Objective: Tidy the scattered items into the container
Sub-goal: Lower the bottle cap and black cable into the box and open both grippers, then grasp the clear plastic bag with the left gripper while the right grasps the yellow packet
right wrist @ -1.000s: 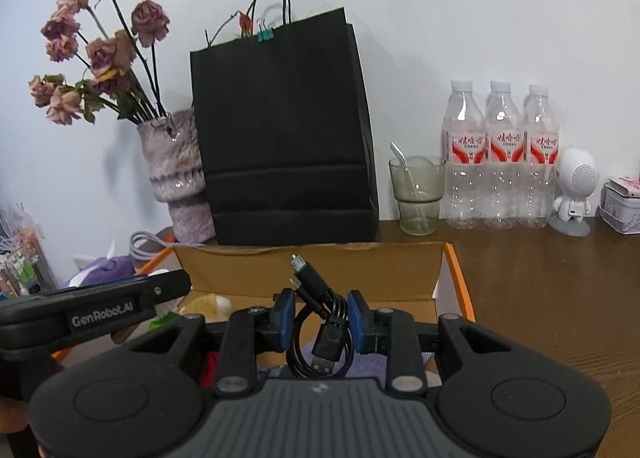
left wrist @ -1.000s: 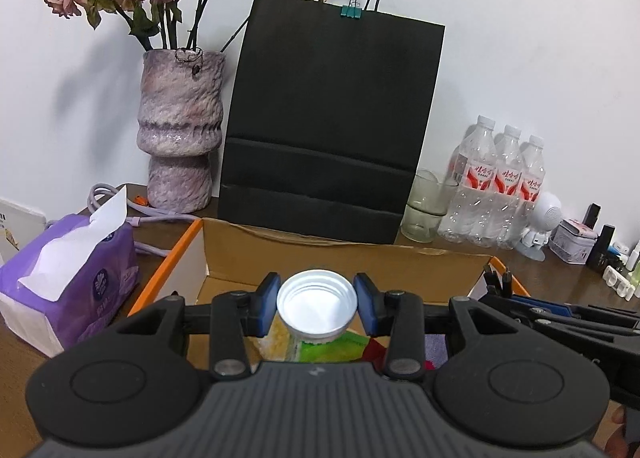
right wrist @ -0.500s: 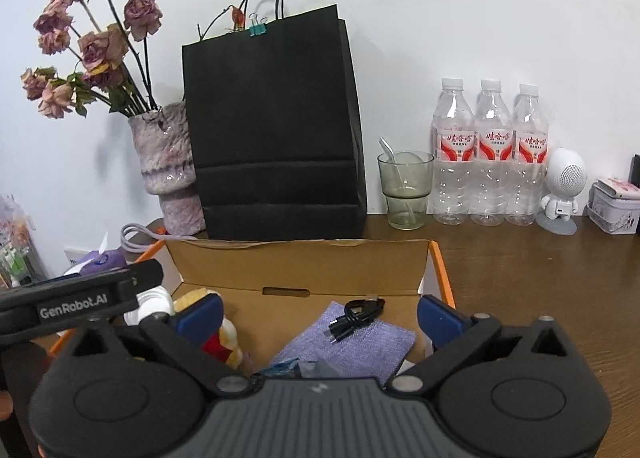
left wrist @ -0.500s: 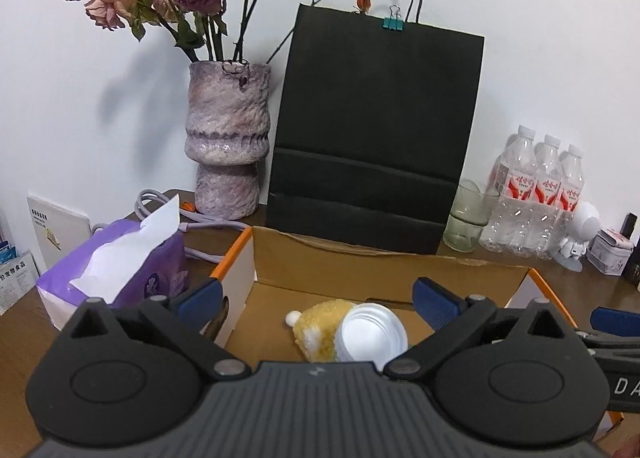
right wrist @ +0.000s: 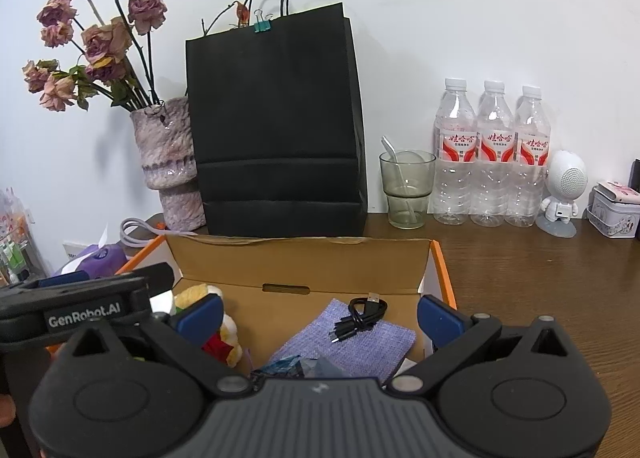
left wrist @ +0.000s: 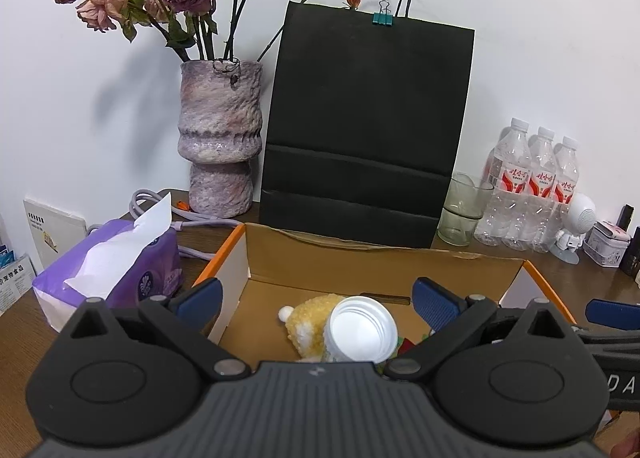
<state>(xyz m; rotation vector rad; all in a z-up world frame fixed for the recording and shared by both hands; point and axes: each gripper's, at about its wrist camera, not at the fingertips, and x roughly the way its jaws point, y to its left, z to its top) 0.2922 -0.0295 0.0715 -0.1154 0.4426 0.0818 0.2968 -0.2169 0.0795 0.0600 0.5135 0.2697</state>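
Note:
An open cardboard box (left wrist: 360, 258) with orange edges sits on the wooden table; it also shows in the right wrist view (right wrist: 304, 258). My left gripper (left wrist: 316, 298) is open and empty above the box's left part. Below it a white jar (left wrist: 360, 332) lies against a yellow plush toy (left wrist: 310, 316). My right gripper (right wrist: 320, 316) is open and empty above the box's right part. A coiled black USB cable (right wrist: 360, 318) lies on a purple cloth (right wrist: 352, 346) in the box. The plush toy (right wrist: 224, 332) shows at the left, behind the left gripper's body.
A black paper bag (left wrist: 364, 129) and a stone vase of dried roses (left wrist: 220, 141) stand behind the box. A purple tissue pack (left wrist: 112, 262) lies left of it. A glass (right wrist: 406, 189), three water bottles (right wrist: 492, 161), a white robot figure (right wrist: 562, 193) and a tin (right wrist: 614, 213) stand at the right.
Both grippers opened and pulled back. The white jar dropped from the left gripper into the box beside the plush toy. The black cable dropped from the right gripper onto the purple cloth.

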